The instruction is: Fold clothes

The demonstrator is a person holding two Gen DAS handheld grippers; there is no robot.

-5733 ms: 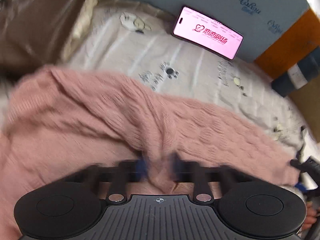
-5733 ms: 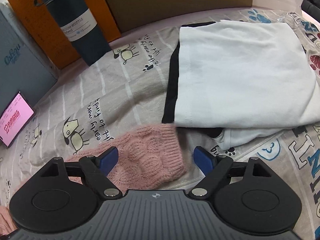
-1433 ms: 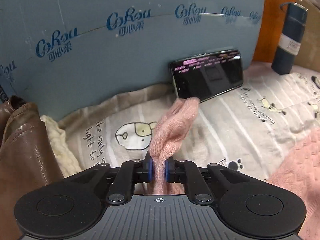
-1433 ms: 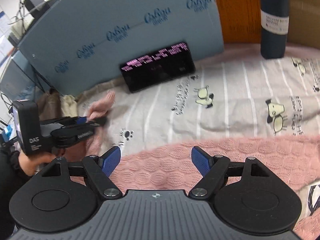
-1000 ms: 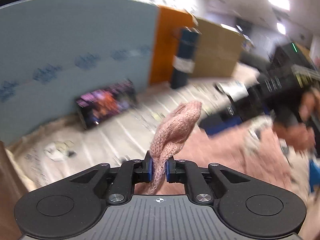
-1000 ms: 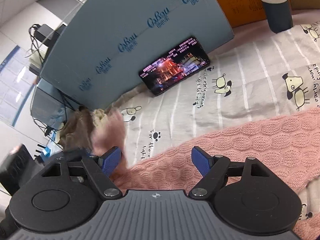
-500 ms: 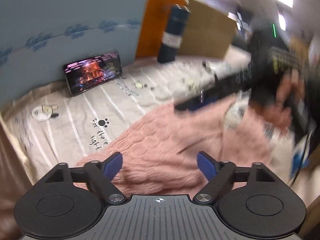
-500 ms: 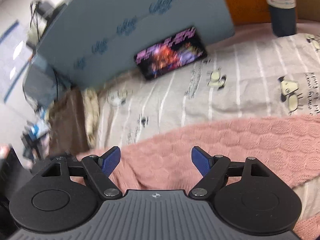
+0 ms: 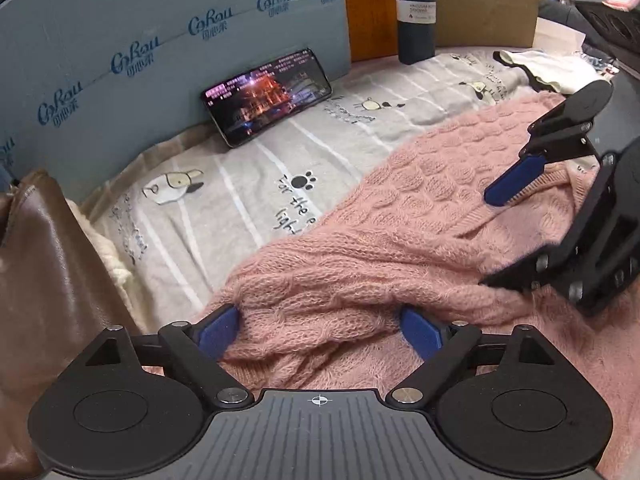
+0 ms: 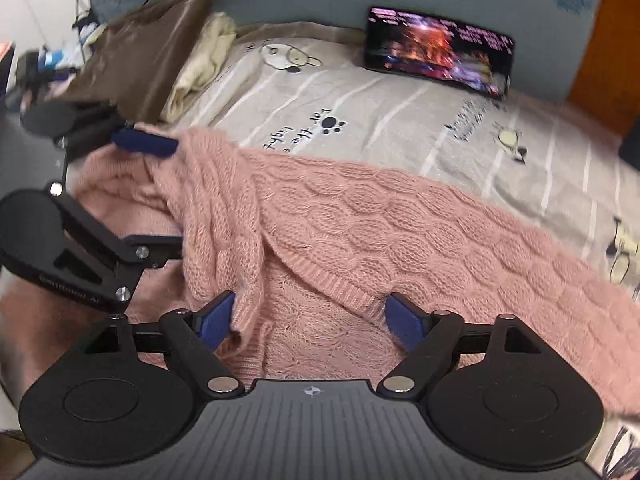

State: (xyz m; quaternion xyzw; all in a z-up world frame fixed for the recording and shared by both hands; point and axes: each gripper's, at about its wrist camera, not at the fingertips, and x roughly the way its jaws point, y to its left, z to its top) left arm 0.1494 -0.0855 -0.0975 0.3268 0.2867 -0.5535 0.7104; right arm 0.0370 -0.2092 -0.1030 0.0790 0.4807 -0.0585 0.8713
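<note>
A pink cable-knit sweater (image 9: 420, 216) lies rumpled across the printed grey bedsheet (image 9: 240, 184). My left gripper (image 9: 320, 330) hangs low over its near edge with the jaws opening wide. A bunched fold of knit sits between the blue pads, which do not press on it. My right gripper (image 10: 310, 320) hovers over the sweater (image 10: 360, 220) where a ribbed hem crosses; its jaws are opening too and grip nothing. Each gripper shows in the other's view: the right gripper (image 9: 516, 232) at the right, the left gripper (image 10: 160, 196) at the left.
A lit phone (image 9: 268, 94) leans on a blue foam board (image 9: 160, 40) at the back. A dark flask (image 9: 414, 12) stands by a cardboard box. A brown leather jacket (image 9: 40, 260) lies at the left. A folded white garment (image 9: 548, 70) lies at the far right.
My left gripper held a pink sleeve end up a second ago; it has let go, opened wide and sunk onto the sweater. My right gripper rolled and dropped closer to the knit.
</note>
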